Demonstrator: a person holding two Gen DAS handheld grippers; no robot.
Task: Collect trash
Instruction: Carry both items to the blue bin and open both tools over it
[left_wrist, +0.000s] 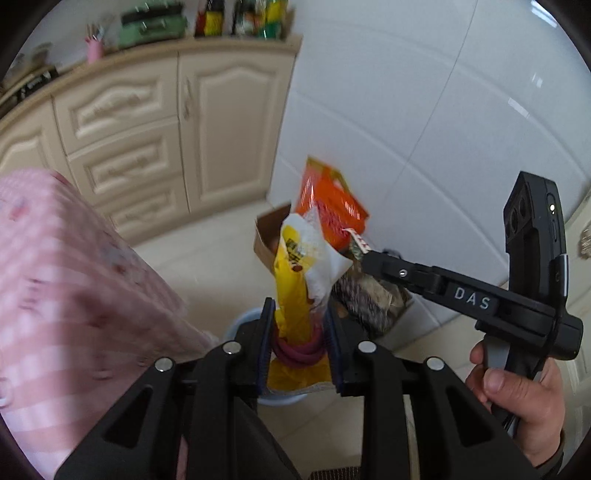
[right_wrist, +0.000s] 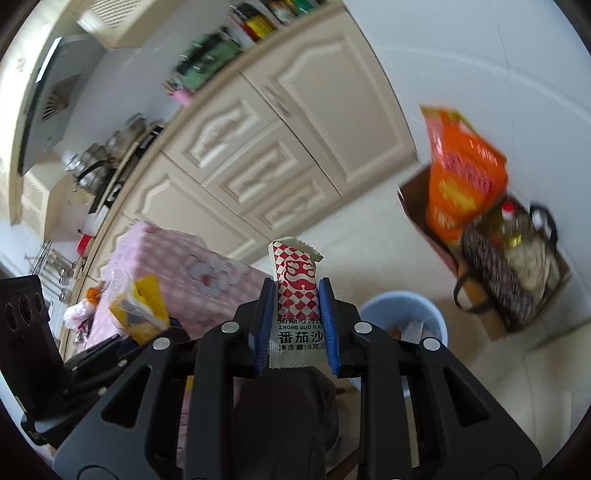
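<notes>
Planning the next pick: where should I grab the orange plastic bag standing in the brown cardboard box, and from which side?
Probably the free top edge of the orange plastic bag, pinched from above: it stands upright and rises clear of the brown cardboard box, while its lower part is hemmed in by the box.

Both my wrist views look steeply down along my jaws, close to them. They share the blue bin (left_wrist: 236, 325) (right_wrist: 402, 310), cabinets (left_wrist: 147, 122) (right_wrist: 295, 129) and pink cloth (left_wrist: 66, 280) (right_wrist: 177, 266).
</notes>
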